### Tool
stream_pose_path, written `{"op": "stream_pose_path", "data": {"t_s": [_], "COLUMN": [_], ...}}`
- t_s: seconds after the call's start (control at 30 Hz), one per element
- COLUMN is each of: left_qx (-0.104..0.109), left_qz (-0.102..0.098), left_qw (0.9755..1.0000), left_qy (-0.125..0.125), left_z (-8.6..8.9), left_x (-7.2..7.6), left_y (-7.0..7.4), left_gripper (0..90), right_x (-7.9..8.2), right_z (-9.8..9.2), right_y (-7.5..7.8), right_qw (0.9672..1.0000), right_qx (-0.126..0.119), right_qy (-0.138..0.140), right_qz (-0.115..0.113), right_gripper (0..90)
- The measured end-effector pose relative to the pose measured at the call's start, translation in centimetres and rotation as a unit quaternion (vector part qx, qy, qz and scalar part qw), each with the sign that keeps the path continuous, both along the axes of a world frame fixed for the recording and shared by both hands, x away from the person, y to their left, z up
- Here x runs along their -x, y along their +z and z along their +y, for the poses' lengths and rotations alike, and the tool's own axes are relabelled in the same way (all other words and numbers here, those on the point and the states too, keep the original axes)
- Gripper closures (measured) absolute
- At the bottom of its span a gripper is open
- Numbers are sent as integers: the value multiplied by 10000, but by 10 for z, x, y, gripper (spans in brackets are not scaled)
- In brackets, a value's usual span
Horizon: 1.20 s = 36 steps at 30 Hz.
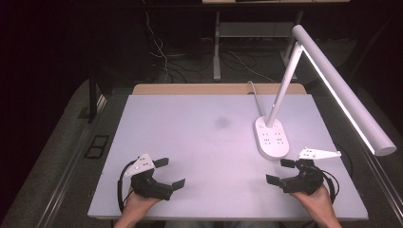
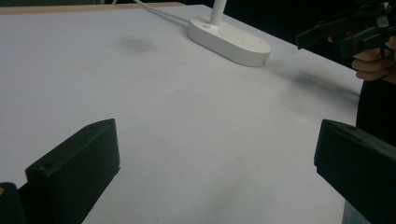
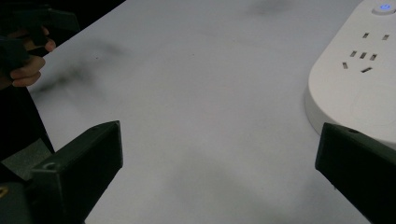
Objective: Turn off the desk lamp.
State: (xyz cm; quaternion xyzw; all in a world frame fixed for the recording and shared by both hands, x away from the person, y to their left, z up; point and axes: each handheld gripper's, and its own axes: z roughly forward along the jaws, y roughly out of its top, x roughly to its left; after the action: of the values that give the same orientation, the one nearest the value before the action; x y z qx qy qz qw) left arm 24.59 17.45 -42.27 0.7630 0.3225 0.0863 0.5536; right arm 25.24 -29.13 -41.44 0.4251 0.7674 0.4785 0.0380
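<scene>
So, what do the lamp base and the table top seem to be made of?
Lamp base: probably moulded white plastic, smooth, slightly glossy, with socket slots cut in. Table top: a matte pale sheet, maybe laminate or board, with grey smudges; the material stays uncertain.

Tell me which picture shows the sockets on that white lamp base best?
The right gripper view: the lamp base sits close, so its socket slots and a blue-lit button are sharp. The high view shows the whole base with the sockets as tiny dots. The left gripper view shows it far off, from the side, sockets barely visible.

lamp base [image 1: 272, 137] beside open tabletop [image 1: 199, 142]
</scene>
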Motion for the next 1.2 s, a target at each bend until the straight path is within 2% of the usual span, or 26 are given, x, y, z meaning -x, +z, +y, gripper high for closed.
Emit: {"op": "stream_pose_path", "data": {"t_s": [0.27,0.53,1.2], "left_qx": [16,10,17], "left_qz": [2,3,9], "left_qw": [10000,10000,9999], "left_qy": [70,81,100], "left_z": [3,2,3], "left_x": [1,2,2], "left_y": [1,0,0], "left_gripper": [0,0,0], "right_x": [0,-1,-18], "right_z": [-2,-5,-4], "right_y": [1,4,25], "right_qw": [10000,9999,9997], "right_qx": [68,18,173], "right_qy": [0,-18,127], "right_qz": [42,171,101], "right_gripper": [8,8,8]}}
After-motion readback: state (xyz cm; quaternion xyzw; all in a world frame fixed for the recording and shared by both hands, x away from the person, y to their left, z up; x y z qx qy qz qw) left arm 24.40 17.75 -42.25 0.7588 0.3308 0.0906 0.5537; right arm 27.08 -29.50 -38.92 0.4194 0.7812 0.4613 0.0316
